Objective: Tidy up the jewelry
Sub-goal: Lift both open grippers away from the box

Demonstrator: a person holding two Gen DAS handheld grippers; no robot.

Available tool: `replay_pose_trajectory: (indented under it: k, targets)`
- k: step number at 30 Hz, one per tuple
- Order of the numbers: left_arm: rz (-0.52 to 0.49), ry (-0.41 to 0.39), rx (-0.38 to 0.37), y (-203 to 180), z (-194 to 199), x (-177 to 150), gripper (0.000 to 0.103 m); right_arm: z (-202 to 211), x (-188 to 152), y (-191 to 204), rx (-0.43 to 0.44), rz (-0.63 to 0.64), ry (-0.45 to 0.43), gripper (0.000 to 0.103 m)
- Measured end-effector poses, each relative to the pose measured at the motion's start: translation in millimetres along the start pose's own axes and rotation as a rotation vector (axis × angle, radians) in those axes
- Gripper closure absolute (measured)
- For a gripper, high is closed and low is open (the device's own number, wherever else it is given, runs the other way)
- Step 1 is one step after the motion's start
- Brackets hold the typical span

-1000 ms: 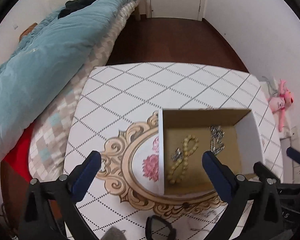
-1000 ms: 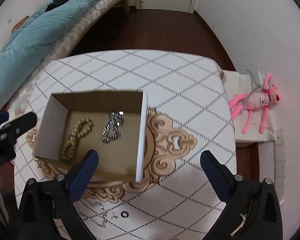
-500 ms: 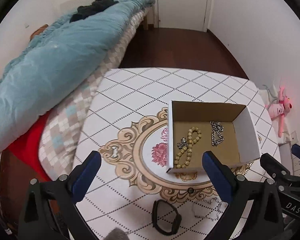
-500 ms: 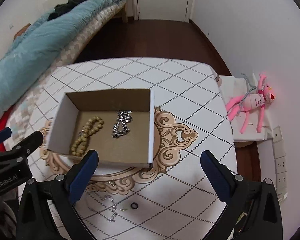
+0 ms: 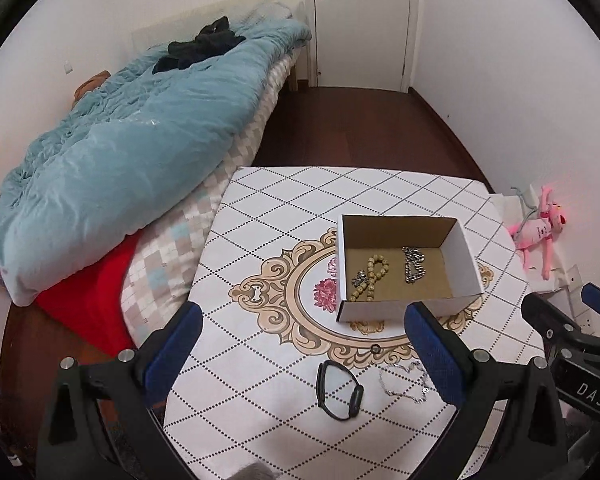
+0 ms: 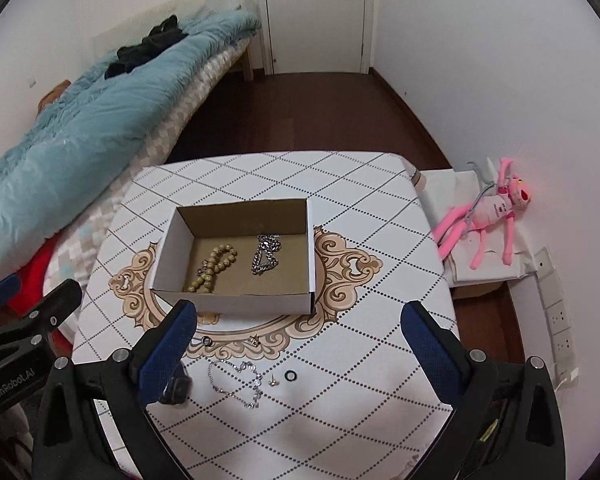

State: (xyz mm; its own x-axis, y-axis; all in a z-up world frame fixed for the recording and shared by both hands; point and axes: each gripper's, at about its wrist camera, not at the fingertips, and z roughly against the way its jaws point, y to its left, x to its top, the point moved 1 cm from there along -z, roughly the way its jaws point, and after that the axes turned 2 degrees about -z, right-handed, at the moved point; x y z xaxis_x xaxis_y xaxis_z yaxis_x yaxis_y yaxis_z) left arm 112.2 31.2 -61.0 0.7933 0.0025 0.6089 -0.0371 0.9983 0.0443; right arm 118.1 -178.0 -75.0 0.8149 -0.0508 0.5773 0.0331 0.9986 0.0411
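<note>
An open cardboard box point(image 5: 470, 264) point(image 6: 310, 256) stands on the patterned table point(image 5: 268, 216) point(image 6: 356, 184). It holds a tan bead bracelet point(image 5: 370, 276) point(image 6: 214, 266) and a silver chain point(image 5: 414, 264) point(image 6: 266, 256). In front of the box lie a black band point(image 5: 338, 390), a thin silver chain point(image 5: 404, 380) point(image 6: 236, 380), a black ring point(image 6: 290, 376), a small stud point(image 6: 273, 381) and a small gold piece point(image 6: 254, 340). My left gripper point(image 5: 300, 352) and right gripper point(image 6: 300, 352) are both open and empty, held above the table's near edge.
A bed with a teal duvet point(image 5: 132, 152) point(image 6: 84, 120) runs along the table's left side. A pink plush toy point(image 5: 540, 232) point(image 6: 484, 216) lies on a white stand at the right wall. A closed door point(image 5: 360, 20) is at the back.
Both grippers have pulled back and up from the box. The loose jewelry near the table's front edge has come into view. Nothing on the table has moved.
</note>
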Motion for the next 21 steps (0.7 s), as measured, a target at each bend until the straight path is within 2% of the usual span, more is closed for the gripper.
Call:
replay_pose_trajectory:
  k: [6,10,15,19,21]
  targets:
    - [-0.010,-0.015,0.025,-0.8,13.7,-6.3,0.000,26.3,-3.7,-1.8,0.006,-0.005,-0.034,0.000]
    - [-0.012,0.017,0.024,-0.4,1.3,-19.3,0.000,20.9,-14.8,-7.3,0.021,-0.027,-0.001,0.000]
    - [-0.023,0.124,0.038,-1.4,-38.7,-52.8,0.000,-13.2,-43.2,-18.1,0.017,-0.053,0.096,0.000]
    - [-0.007,0.245,-0.011,-7.0,-77.3,-79.6,0.001,-46.2,-69.0,-27.4,0.035,-0.086,0.168,0.000]
    - [0.008,0.279,-0.039,-9.8,-90.0,-87.6,0.001,-60.1,-79.4,-32.1,0.051,-0.104,0.196,0.000]
